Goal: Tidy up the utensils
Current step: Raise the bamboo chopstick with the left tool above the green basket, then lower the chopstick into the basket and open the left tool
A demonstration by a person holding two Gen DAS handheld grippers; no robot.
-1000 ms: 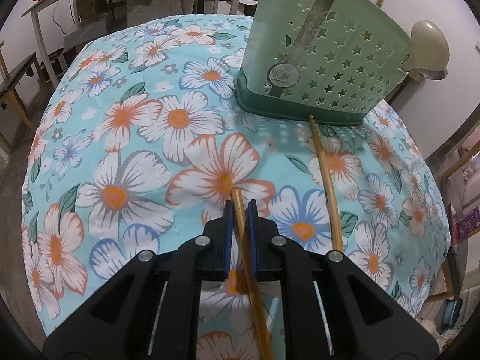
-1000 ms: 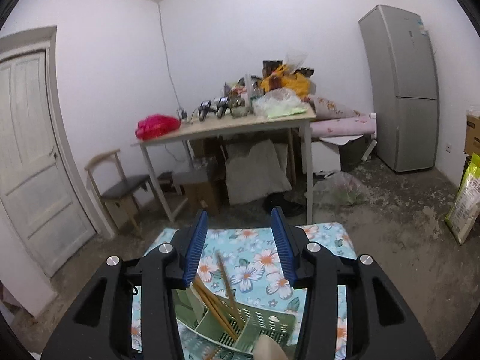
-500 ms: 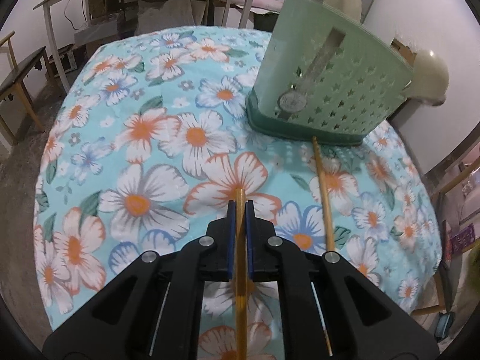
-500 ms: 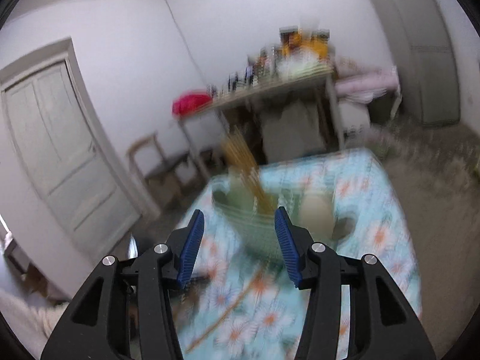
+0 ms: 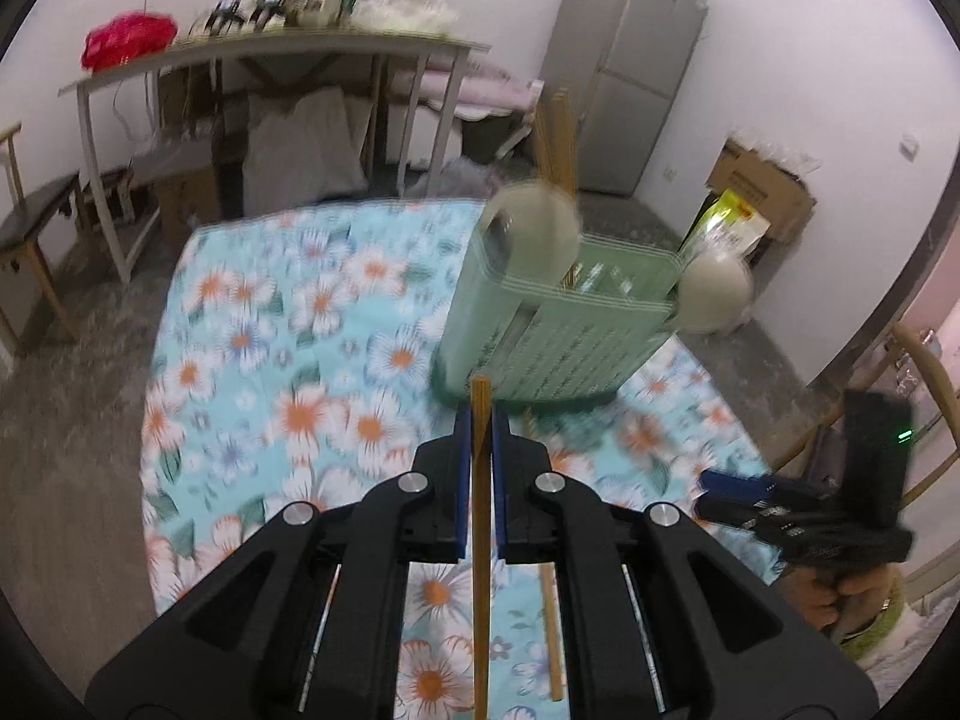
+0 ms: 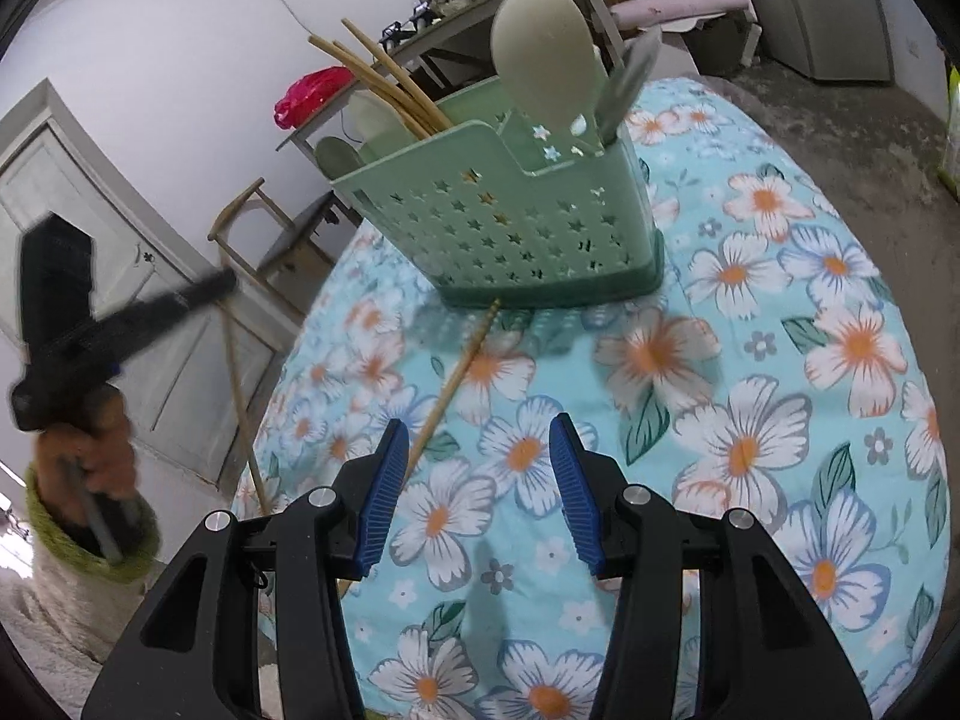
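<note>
Before the caddy (image 6: 504,222): chopstick (image 6: 447,387) flat on cloth (image 6: 750,360), tip at caddy base, shaft running toward right gripper (image 6: 474,492), jaws apart, empty. Left gripper (image 5: 480,438), lifted, clamps another stick (image 5: 480,516).

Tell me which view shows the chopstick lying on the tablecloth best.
The right wrist view: the chopstick lies sharp and mostly unblocked, its tip at the green utensil holder. In the left wrist view it is blurred and partly hidden behind the left gripper.

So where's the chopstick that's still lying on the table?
In the right wrist view, the loose chopstick lies on the floral tablecloth, running from the green utensil basket toward the right gripper.
</note>
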